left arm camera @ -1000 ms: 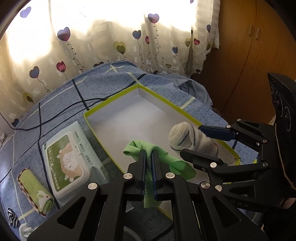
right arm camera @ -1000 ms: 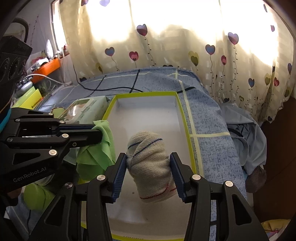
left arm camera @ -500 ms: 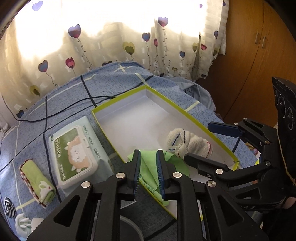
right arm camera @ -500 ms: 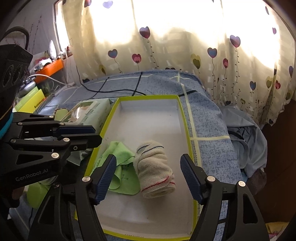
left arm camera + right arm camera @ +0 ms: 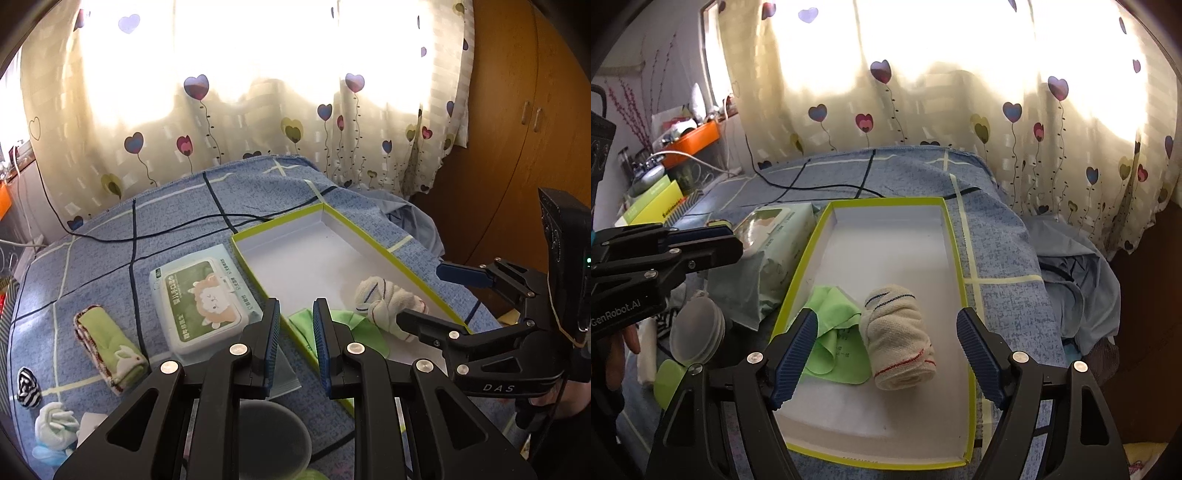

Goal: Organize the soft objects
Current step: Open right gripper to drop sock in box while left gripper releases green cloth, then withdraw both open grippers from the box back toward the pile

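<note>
A shallow white box with a yellow-green rim point(image 5: 373, 240) point(image 5: 955, 258) lies on the blue bedspread. Inside it lie a green cloth point(image 5: 834, 332) point(image 5: 364, 330) and a rolled cream sock with blue and red stripes point(image 5: 897, 343) point(image 5: 384, 302). My left gripper point(image 5: 295, 317) is open and empty, pulled back over the box's near-left rim. My right gripper point(image 5: 886, 325) is wide open and empty above the sock; it also shows in the left wrist view point(image 5: 428, 295). On the bed left of the box lie a rolled green towel point(image 5: 107, 347), a striped sock ball point(image 5: 27, 387) and a pale bundle point(image 5: 55, 424).
A wet-wipes pack point(image 5: 201, 295) point(image 5: 772, 251) lies beside the box's left side. A black cable point(image 5: 166, 229) runs across the bedspread. A round grey lid point(image 5: 273, 439) sits below the left gripper. Heart-print curtain behind; wooden wardrobe point(image 5: 517, 147) to the right. Shelf clutter point(image 5: 683, 147) at far left.
Both grippers opened and let go: the green cloth and the sock now lie in the box. Both grippers drew back, the left one toward the wipes pack.
</note>
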Motion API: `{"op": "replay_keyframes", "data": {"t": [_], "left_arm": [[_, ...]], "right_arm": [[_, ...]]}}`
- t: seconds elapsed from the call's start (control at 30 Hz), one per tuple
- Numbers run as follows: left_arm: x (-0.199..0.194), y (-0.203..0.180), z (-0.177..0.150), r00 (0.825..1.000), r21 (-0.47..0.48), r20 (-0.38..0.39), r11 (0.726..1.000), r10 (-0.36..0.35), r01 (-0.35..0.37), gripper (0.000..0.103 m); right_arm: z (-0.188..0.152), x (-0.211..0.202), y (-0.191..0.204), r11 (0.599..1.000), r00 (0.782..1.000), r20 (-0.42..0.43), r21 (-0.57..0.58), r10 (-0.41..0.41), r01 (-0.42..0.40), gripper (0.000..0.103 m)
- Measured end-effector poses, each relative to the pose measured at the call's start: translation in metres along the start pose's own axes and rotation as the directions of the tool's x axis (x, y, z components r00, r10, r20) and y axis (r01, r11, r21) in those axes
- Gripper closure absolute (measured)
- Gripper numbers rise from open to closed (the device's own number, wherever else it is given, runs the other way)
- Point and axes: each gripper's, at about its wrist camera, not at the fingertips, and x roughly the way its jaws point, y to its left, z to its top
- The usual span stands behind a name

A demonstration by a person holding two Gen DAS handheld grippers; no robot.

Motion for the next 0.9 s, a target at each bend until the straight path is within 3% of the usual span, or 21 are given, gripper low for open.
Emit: {"op": "replay_keyframes", "data": {"t": [0.27,0.5,0.9], "left_arm": [[-0.031,0.007,-0.014,0.998,0.002,0.049,0.999,0.036,-0.037,0.084],[-0.056,0.021,-0.032,0.997,-0.020,0.074,1.000,0.020,-0.019,0.084],[-0.078,0.039,-0.059,0.996,-0.087,0.086,0.996,0.035,-0.028,0.084]], "right_arm": [[-0.008,-0.029,0.020,0.999,0.999,0.034,0.007,-0.041,0.041,0.021],[-0.016,-0.045,0.046,0.998,0.998,0.024,-0.014,-0.062,0.063,0.020],[-0.013,-0.059,0.086,0.997,0.998,0.050,-0.071,-0.036,0.039,0.020]]}}
